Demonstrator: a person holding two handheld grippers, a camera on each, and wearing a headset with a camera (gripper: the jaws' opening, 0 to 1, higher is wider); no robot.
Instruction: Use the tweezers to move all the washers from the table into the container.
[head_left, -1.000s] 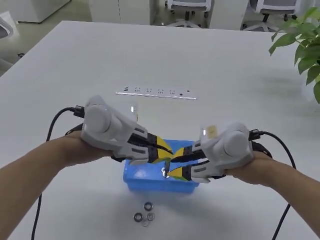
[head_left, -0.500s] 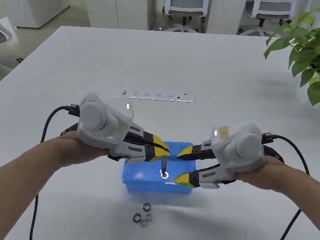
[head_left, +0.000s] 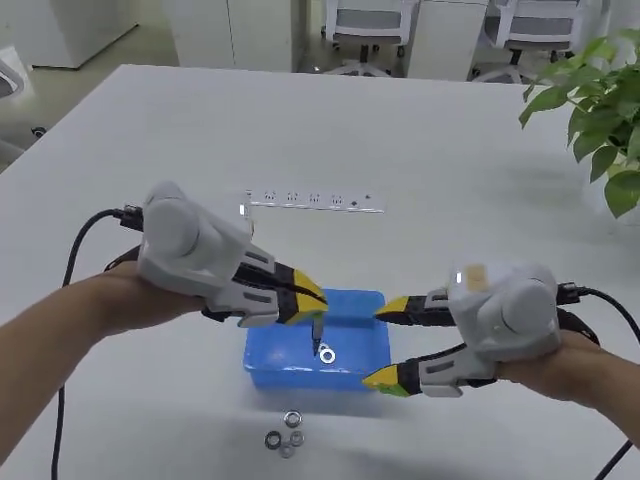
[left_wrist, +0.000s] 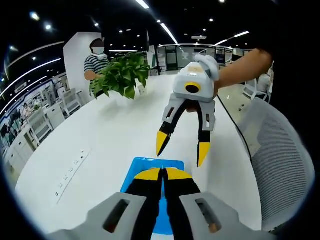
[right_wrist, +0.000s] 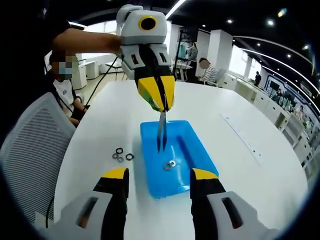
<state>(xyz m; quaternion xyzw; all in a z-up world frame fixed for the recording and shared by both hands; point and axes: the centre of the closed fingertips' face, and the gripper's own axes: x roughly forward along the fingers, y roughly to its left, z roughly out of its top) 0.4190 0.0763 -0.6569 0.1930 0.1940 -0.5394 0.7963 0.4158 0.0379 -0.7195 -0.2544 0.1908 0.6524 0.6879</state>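
Note:
My left gripper (head_left: 310, 297) is shut on slim dark tweezers (head_left: 317, 336), whose tips point down into the blue container (head_left: 270, 352). Two washers (head_left: 327, 354) lie in the container just below the tips. Several more washers (head_left: 285, 438) sit on the table in front of it. My right gripper (head_left: 382, 343) stands open at the container's right end, holding nothing. In the right gripper view my open right gripper (right_wrist: 159, 175) faces the left gripper (right_wrist: 161, 102), the tweezers (right_wrist: 161, 131), the container (right_wrist: 182, 145), its washers (right_wrist: 170, 164) and the table washers (right_wrist: 121, 154).
A white power strip (head_left: 315, 200) lies on the white table beyond the container. A green plant (head_left: 590, 110) stands at the far right. Office chairs stand past the table's far edge. People stand in the background of both gripper views.
My right gripper has drawn back to the right, away from the tweezers, and now stands open. The left gripper with the tweezers shifted slightly left. The head camera also moved.

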